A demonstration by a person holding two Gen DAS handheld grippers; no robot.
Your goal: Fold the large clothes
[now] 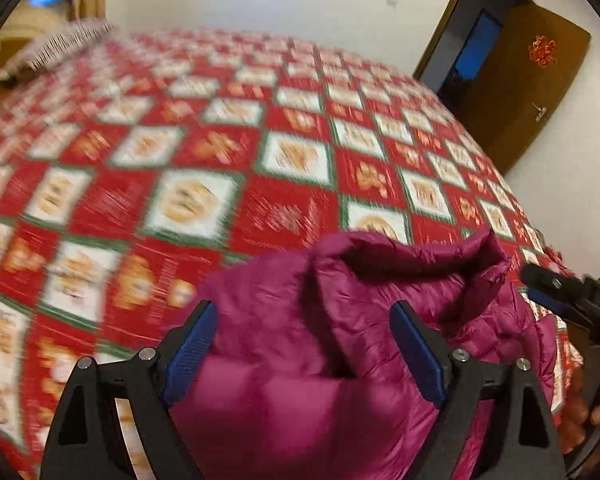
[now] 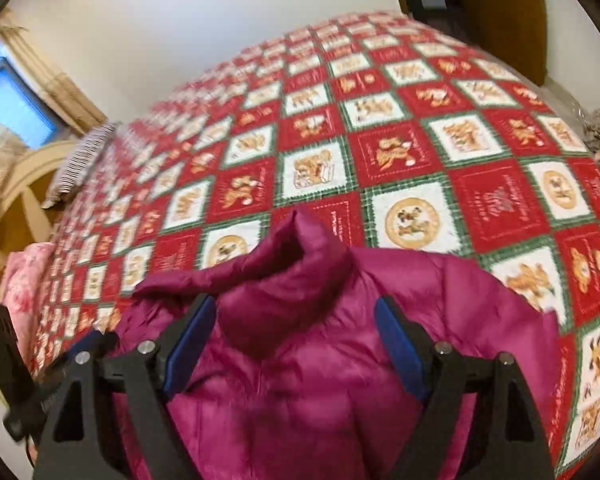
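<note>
A magenta puffer jacket (image 1: pixel 308 320) lies bunched at the near edge of the bed and also fills the lower right wrist view (image 2: pixel 332 340). My left gripper (image 1: pixel 304 344) is open, its blue-padded fingers (image 1: pixel 192 344) spread either side of a fold of the jacket. My right gripper (image 2: pixel 296 340) is open too, its fingers (image 2: pixel 396 344) straddling the jacket's raised collar or hood. The right gripper also shows at the right edge of the left wrist view (image 1: pixel 572 300).
The bed is covered by a red, white and green checked quilt (image 1: pixel 260 140) with bear pictures. A striped pillow (image 1: pixel 56 48) lies at the headboard end. A brown door (image 1: pixel 516 92) stands open at the far right. A window with curtains (image 2: pixel 16 92) is at the left.
</note>
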